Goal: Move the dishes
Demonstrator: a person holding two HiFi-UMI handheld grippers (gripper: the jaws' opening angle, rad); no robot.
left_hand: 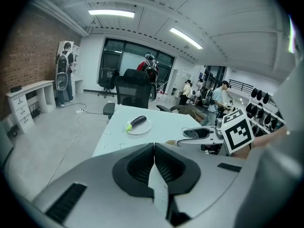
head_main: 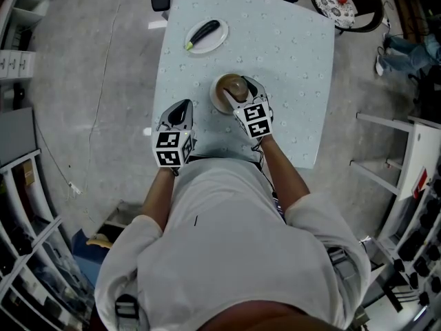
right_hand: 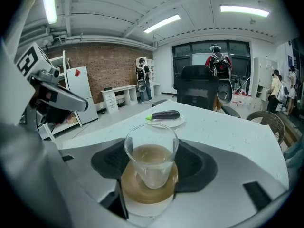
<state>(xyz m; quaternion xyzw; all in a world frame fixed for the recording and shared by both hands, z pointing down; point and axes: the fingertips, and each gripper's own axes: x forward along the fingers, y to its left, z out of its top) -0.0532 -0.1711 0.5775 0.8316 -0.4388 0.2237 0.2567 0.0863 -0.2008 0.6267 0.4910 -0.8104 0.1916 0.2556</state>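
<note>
right gripper [head_main: 242, 94] has its fingers clamped on a clear cup [right_hand: 151, 158], which sits on a brown saucer [right_hand: 142, 192] at the near edge of the surface [head_main: 296, 61]. left gripper [head_main: 180, 112] is nearby, fingers pressed together, empty. the eggplant plate [head_main: 207, 34] is further back.

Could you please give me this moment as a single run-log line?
left gripper: shut, empty | right gripper: shut on glass, on brown saucer | plate with eggplant: untouched

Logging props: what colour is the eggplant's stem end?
Stem end yellow-green, clearest in right gripper view.
</note>
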